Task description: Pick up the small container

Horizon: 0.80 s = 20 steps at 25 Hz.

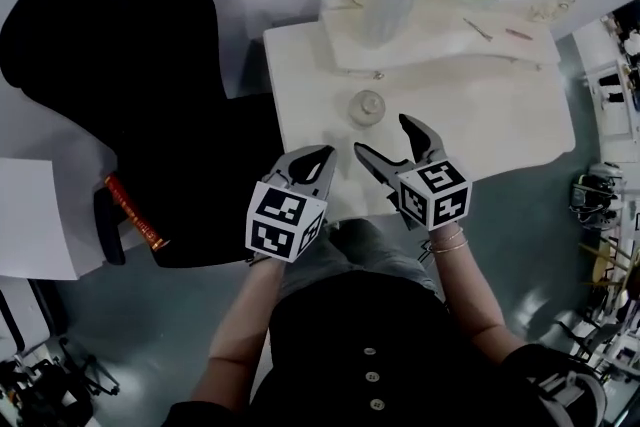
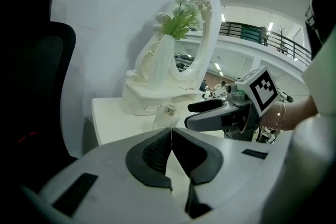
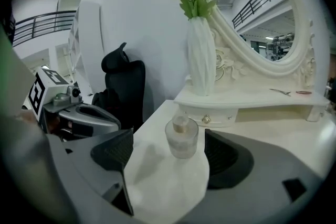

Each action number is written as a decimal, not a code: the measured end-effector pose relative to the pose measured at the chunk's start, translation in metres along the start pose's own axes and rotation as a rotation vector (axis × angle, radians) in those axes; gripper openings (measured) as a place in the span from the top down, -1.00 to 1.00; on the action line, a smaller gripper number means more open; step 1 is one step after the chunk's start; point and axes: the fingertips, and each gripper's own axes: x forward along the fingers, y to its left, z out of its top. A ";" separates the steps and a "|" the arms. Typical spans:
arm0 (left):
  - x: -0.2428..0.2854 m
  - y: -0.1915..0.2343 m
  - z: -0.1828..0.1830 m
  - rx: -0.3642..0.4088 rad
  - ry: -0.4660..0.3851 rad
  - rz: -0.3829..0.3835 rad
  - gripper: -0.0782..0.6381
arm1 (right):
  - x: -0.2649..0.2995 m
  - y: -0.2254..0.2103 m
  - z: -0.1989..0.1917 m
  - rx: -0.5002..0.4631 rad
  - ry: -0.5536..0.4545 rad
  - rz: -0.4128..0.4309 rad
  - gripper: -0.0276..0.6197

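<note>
The small container [image 1: 367,106] is a clear glass jar with a pale stopper, standing upright on the white dressing table [image 1: 500,115]. In the right gripper view the small container [image 3: 181,137] stands just beyond the gap between the wide-apart jaws, touching neither. My right gripper [image 1: 384,139] is open, a short way in front of the jar. My left gripper [image 1: 318,158] is shut and empty at the table's near left corner, and the left gripper view shows the small container [image 2: 166,116] beyond its closed jaws.
A white vase [image 1: 388,3] with green and white flowers stands on the raised drawer shelf [image 1: 440,40] behind the jar, below an oval mirror [image 3: 262,13]. A black office chair [image 1: 130,95] stands left of the table. A red-wrapped stick [image 1: 134,212] lies on the chair.
</note>
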 end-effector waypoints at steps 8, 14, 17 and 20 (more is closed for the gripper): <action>0.016 0.015 -0.013 -0.041 0.017 0.044 0.74 | 0.035 -0.015 -0.012 -0.028 0.057 0.043 -0.38; 0.028 0.025 -0.025 -0.074 0.036 0.066 0.74 | 0.061 -0.021 -0.020 -0.063 0.090 0.082 -0.41; 0.031 0.027 -0.027 -0.082 0.039 0.064 0.74 | 0.072 -0.019 -0.024 -0.081 0.106 0.104 -0.41; 0.033 0.027 -0.028 -0.090 0.038 0.065 0.74 | 0.081 -0.018 -0.028 -0.100 0.120 0.124 -0.41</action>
